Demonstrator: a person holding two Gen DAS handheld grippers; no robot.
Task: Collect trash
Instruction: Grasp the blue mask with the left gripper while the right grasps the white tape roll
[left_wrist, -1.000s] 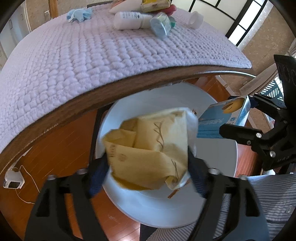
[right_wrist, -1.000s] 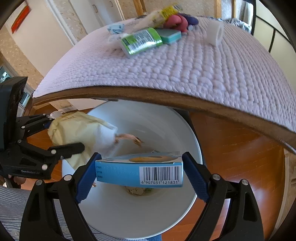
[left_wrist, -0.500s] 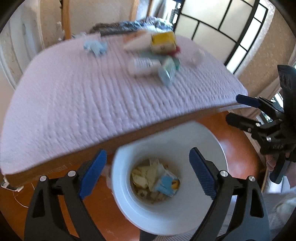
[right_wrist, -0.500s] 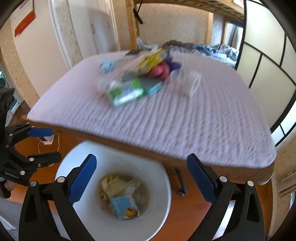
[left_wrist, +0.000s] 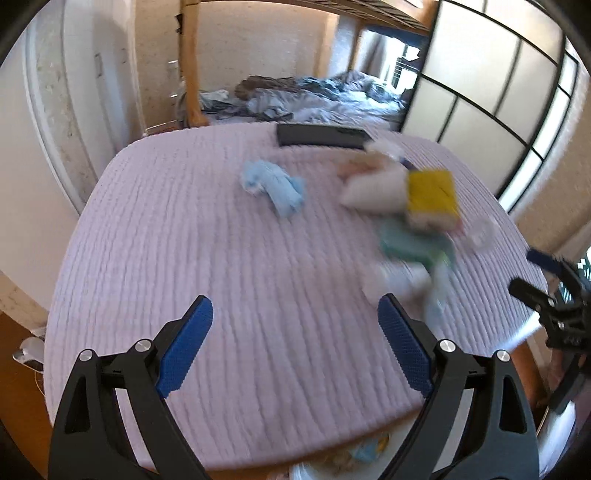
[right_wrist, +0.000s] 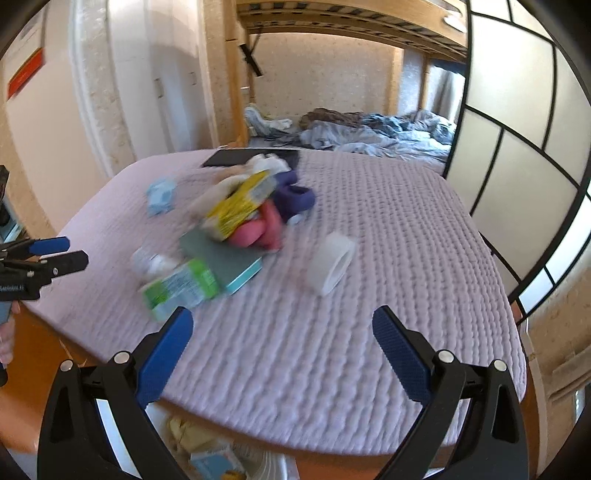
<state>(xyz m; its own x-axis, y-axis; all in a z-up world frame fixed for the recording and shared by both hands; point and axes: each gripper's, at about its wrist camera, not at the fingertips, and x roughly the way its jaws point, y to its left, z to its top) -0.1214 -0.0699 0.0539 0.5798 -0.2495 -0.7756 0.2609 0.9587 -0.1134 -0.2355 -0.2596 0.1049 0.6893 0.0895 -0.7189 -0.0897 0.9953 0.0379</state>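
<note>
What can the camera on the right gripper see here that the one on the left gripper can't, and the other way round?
Only the right wrist view shows the pink item and the purple item in the pile, and the green label on the bottle.

Only the left wrist view shows the whole length of the black flat item at the far edge.

Both show the lilac quilted cover, the blue crumpled piece, the yellow packet, the teal box, the white cup on its side, the bin below the edge, and both the left gripper and right gripper open and empty.
</note>
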